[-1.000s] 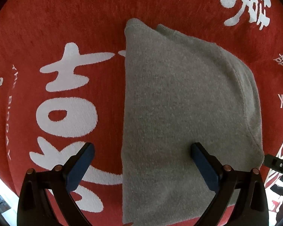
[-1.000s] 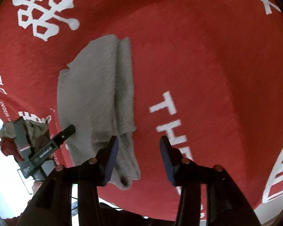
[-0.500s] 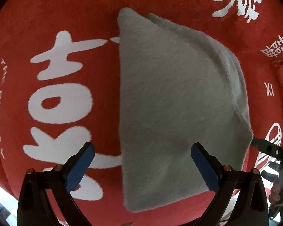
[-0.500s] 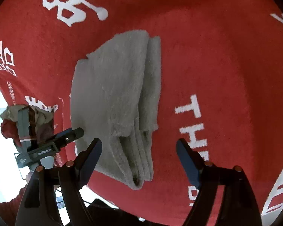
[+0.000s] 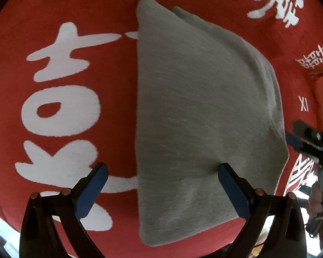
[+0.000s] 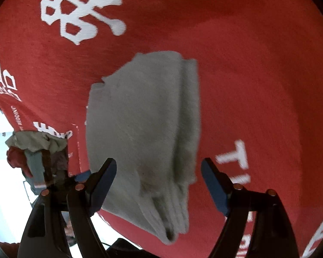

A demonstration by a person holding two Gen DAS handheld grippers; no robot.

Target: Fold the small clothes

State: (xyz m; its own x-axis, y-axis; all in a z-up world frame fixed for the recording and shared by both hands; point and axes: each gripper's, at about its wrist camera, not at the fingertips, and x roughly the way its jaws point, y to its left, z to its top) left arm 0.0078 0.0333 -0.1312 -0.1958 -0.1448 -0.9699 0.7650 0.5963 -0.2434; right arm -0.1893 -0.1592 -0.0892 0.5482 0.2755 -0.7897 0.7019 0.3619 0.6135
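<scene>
Nearest the right wrist camera, the right gripper (image 6: 158, 176) stands with its jaws spread wide and nothing pinched: the stacked end of the grey garment (image 6: 144, 129) lies below the gap, and neither blue pad appears to press on it. The left gripper (image 5: 162, 182) is likewise wide apart, one pad over the red cloth (image 5: 64, 10) and the other over the garment's near part; whether that pad rests on the fabric or hangs just above it I cannot tell.

The garment lies flat on the red cloth in a compact bundle, several layers showing at its near end in the right view (four or so edges, lined up fairly well), with a straight folded edge on its left in the left view. By my reading the folding of this piece is finished or nearly so, and both grippers have let go. The next move probably calls either for a light press to settle the layers or for lifting the bundle aside, gripping the whole stack so that the layers do not slide apart.

Further out, a heap of mixed clothes (image 6: 37, 150) sits at the cloth's left edge in the right view, likely the next pieces. White printed characters (image 6: 81, 10) cover the cloth beyond. Nothing lies on the bundle or across the path to it, though the two grippers work close together.
</scene>
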